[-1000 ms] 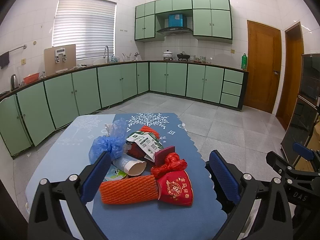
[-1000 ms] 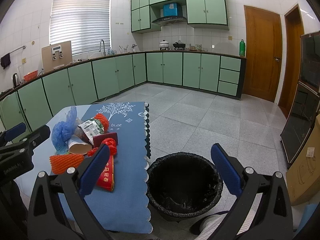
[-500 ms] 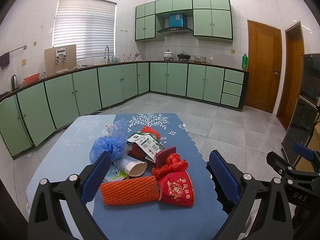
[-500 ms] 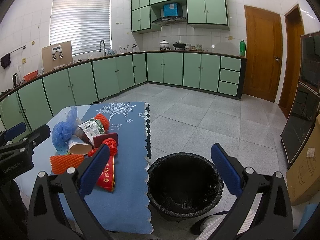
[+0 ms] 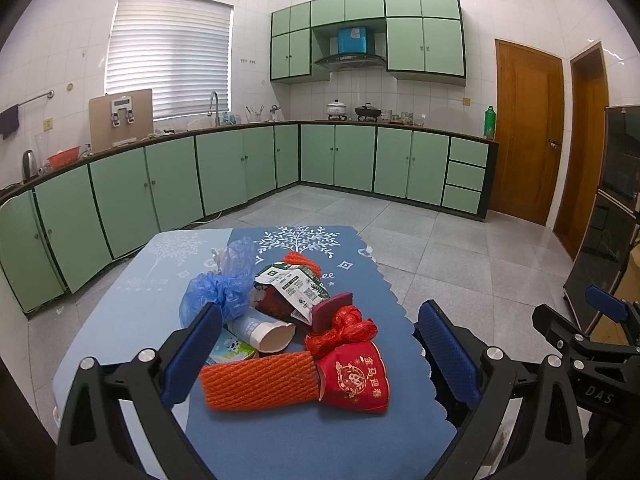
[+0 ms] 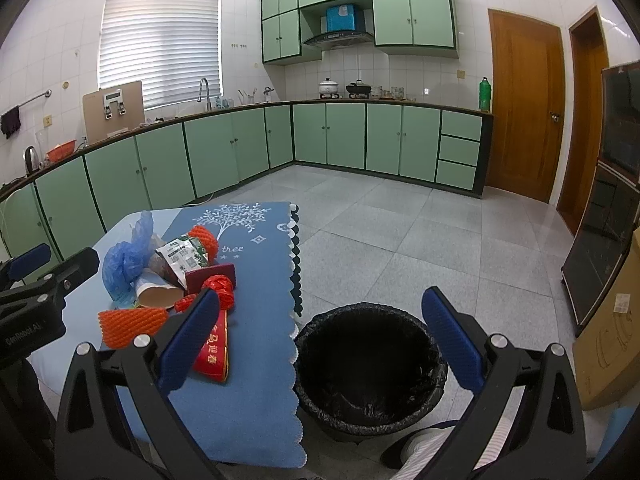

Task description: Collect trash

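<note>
A heap of trash lies on the blue-clothed table (image 5: 132,308): an orange foam net (image 5: 260,380), a red pouch with gold print (image 5: 356,376), a red ribbon knot (image 5: 344,328), a paper cup (image 5: 264,330), a blue plastic bag (image 5: 220,284) and a green-white wrapper (image 5: 296,284). My left gripper (image 5: 320,348) hangs open just in front of the heap, holding nothing. My right gripper (image 6: 320,336) is open above a black-lined bin (image 6: 368,368) standing on the floor by the table's right edge. The same heap (image 6: 168,276) shows left of the right gripper.
Green cabinets (image 5: 224,172) line the far walls under a counter with a sink, pots and a bottle. Two wooden doors (image 5: 528,128) are at the right. A cardboard box (image 6: 608,332) and a dark glass cabinet (image 6: 608,216) stand right of the bin. Grey tile floor (image 6: 400,232) lies beyond.
</note>
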